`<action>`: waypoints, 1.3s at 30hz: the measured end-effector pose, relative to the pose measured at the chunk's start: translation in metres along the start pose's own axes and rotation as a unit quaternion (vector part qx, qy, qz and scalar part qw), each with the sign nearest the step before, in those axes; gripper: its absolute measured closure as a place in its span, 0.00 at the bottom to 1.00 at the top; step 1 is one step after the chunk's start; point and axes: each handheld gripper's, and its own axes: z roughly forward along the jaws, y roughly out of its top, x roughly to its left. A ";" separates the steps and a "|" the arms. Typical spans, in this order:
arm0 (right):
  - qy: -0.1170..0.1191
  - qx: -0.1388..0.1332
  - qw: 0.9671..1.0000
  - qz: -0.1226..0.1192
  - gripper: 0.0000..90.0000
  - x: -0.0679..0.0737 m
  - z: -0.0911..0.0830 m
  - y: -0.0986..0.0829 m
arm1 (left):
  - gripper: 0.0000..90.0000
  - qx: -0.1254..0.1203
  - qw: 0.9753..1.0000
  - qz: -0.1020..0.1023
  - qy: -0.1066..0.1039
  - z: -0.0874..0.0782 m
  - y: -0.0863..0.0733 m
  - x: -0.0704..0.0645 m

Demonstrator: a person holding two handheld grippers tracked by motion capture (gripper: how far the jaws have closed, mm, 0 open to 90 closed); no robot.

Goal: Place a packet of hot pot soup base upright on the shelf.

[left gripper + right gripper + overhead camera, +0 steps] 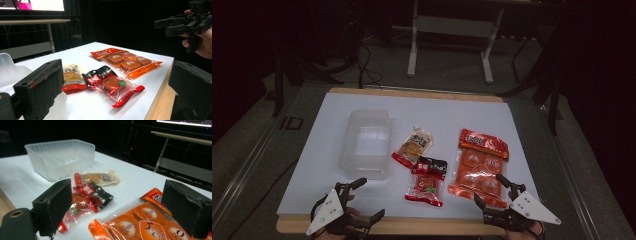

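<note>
My left tongs [366, 199] and right tongs [489, 190] both gape, holding nothing. Ahead of my left pair, the clear plastic tub [365, 144] sits empty; three snack packets [428, 181] lie between my tongs.

Clear tub [365, 144] sits left of centre on the table [312, 165]. Just right of it the small snack pouch [413, 145], with the dark-topped packet [427, 182] overlapping its near end, nearer the front edge. Large multi-cake pack [478, 166] lies right, close to the right edge.
</note>
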 end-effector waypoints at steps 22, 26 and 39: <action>0.046 -0.002 0.999 0.009 0.12 0.008 -0.009 0.018 | 0.00 0.005 1.000 0.010 -0.017 0.006 0.001 0.002; 0.055 -0.011 0.998 0.004 0.11 0.012 -0.011 0.030 | 0.00 0.009 1.000 0.013 -0.020 0.008 0.001 0.002; 0.018 -0.046 0.999 -0.007 0.11 -0.012 -0.013 0.076 | 0.00 0.012 1.000 0.016 -0.022 0.011 0.002 0.003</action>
